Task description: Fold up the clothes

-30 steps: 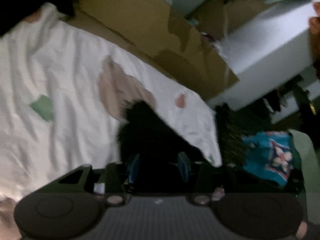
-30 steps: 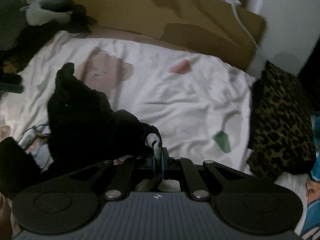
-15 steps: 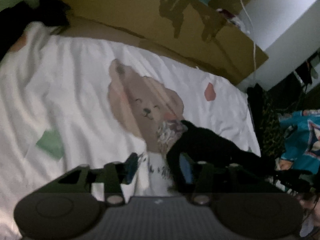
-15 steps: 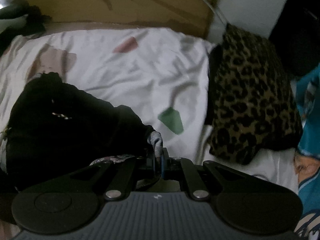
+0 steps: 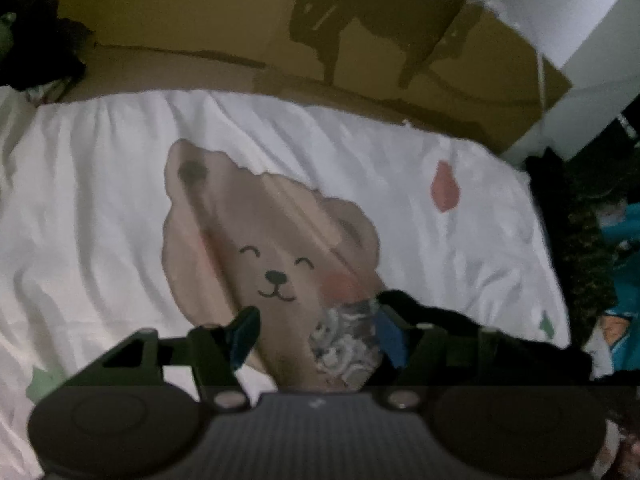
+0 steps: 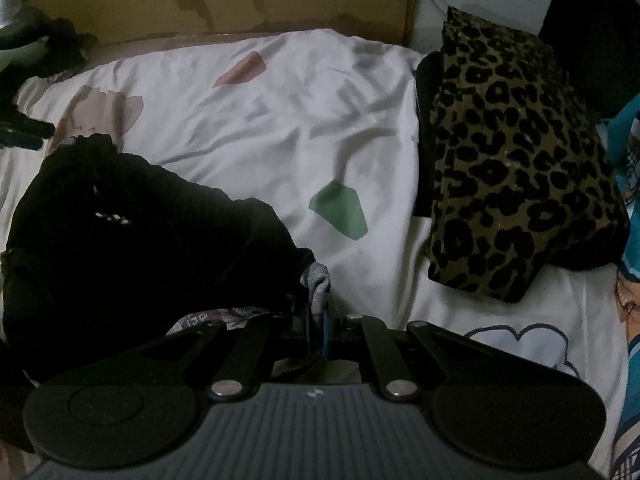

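A black garment (image 6: 140, 240) lies bunched on the white bear-print sheet (image 6: 280, 128). My right gripper (image 6: 318, 320) is shut on a grey-lined corner (image 6: 317, 280) of it, low over the bed. In the left wrist view the same black garment (image 5: 460, 332) shows its grey patterned lining (image 5: 344, 344) between my fingers. My left gripper (image 5: 316, 338) is open and its jaws are opening. The lining lies close to the right pad (image 5: 390, 340), while the left pad (image 5: 244, 336) stands clear over the bear's face (image 5: 276, 264).
A leopard-print pillow (image 6: 512, 152) sits on the bed's right side. A cardboard panel (image 5: 280, 32) stands along the far edge of the bed. Dark clothes (image 6: 48, 44) pile up at the back left, and teal fabric (image 5: 624, 280) lies off to the right.
My left gripper let go of the black garment and its jaws spread wider as it swung over the bear print. My right gripper sank toward the bed, still holding the garment's corner.
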`<state>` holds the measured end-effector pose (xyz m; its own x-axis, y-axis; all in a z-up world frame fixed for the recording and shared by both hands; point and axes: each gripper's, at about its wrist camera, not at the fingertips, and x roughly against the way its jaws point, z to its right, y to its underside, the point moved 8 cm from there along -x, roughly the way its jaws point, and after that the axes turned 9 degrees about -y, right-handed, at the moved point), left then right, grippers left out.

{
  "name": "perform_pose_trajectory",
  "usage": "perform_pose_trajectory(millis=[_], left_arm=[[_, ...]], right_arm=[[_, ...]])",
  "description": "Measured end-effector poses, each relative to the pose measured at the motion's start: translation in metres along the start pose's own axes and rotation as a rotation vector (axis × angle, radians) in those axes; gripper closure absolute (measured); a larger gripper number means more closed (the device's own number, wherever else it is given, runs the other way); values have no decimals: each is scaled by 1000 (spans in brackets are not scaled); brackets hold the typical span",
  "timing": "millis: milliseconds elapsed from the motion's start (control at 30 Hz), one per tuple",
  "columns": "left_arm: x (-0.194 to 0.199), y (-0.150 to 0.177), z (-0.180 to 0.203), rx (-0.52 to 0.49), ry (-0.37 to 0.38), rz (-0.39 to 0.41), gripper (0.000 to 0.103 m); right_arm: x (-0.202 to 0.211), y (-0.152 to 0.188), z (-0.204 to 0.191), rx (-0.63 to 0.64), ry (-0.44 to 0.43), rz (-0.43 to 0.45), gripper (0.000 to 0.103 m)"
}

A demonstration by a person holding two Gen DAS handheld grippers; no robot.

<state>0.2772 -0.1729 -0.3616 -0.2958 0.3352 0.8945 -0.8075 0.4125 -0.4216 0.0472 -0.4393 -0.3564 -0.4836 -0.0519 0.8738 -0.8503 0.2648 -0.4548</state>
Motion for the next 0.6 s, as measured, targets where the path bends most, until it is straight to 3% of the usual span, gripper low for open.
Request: perform_pose_trajectory(millis=[67,167,333,600], left_arm=[[-9,5,0,5,-14,-16,37],[-18,13,9,19,23,-42,37],[-28,23,29,-28,29,-64,34],[-48,25,53,-143,-36,-68,18]], right_arm=[[0,1,2,-11,-11,4,98],[0,1,7,-35,-24,10,98],[1,1,16,-72,-27,20,98],[0,10,23,-98,-27,12,98]])
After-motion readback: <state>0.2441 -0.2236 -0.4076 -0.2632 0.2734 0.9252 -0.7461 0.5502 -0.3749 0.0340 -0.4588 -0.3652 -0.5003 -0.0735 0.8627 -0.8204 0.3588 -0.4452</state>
